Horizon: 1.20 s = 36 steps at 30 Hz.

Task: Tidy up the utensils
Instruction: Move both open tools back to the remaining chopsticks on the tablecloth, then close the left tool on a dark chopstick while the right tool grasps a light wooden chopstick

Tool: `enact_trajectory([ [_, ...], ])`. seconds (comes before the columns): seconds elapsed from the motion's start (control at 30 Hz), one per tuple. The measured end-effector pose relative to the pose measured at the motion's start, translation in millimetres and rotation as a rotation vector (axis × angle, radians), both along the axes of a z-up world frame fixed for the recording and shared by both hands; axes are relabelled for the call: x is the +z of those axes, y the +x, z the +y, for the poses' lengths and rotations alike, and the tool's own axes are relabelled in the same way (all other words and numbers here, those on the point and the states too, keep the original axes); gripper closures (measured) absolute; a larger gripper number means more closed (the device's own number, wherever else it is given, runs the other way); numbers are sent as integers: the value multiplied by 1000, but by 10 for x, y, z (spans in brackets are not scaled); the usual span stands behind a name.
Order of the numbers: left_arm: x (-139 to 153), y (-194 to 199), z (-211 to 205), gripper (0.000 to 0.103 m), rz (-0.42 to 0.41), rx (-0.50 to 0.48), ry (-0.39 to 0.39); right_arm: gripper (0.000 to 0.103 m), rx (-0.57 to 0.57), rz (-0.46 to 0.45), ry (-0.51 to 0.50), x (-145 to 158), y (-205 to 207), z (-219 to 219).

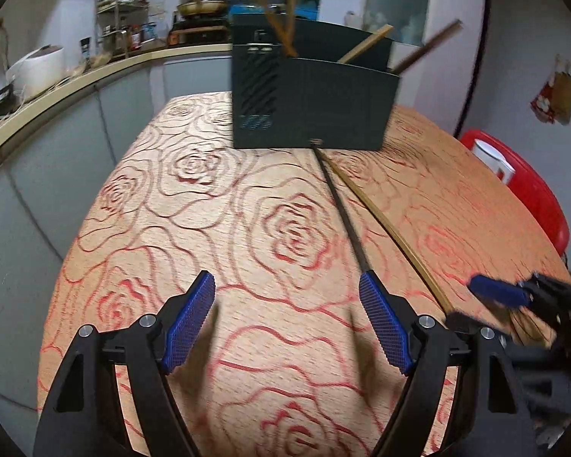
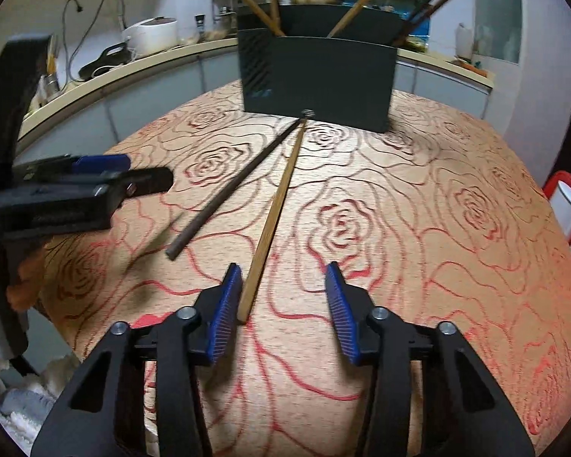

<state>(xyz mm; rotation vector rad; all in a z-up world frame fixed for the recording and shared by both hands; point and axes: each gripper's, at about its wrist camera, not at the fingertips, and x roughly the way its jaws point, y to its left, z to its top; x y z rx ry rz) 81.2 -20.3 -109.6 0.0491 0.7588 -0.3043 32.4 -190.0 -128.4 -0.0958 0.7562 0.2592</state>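
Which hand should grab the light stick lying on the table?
Probably the right. The right gripper is open, and the near end of the light chopstick already lies beside its left finger. The left gripper, also open, sits nearer the dark chopstick.

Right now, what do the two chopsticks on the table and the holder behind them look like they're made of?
Light chopstick: probably bamboo, tan with a matte grain. Dark chopstick: dark wood or lacquer, too blurred to tell. Holder: likely dark matte plastic, with moulded slots on its left side.
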Motion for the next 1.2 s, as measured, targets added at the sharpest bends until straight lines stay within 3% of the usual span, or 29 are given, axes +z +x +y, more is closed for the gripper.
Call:
enact_trajectory([
  [0.4,-180,-105,-280,28,40,-90,14,75,-55,-2,-7,-12,43,-163],
  [0.73,-159,-116,-266,61,28,-87,36,78,-63,-17,-5,-17,57,-152],
  [0.97,-165,-154,-348,76,10,-110,55,79,-49,-34,-4,-25,54,-116],
  [1.13,-166,-153,-344,94,12,-114,58,90,-24,-42,-15,-24,52,-56],
  [1.2,-167,-153,-339,94,15,-116,55,92,-21,-45,-20,-26,49,-35],
])
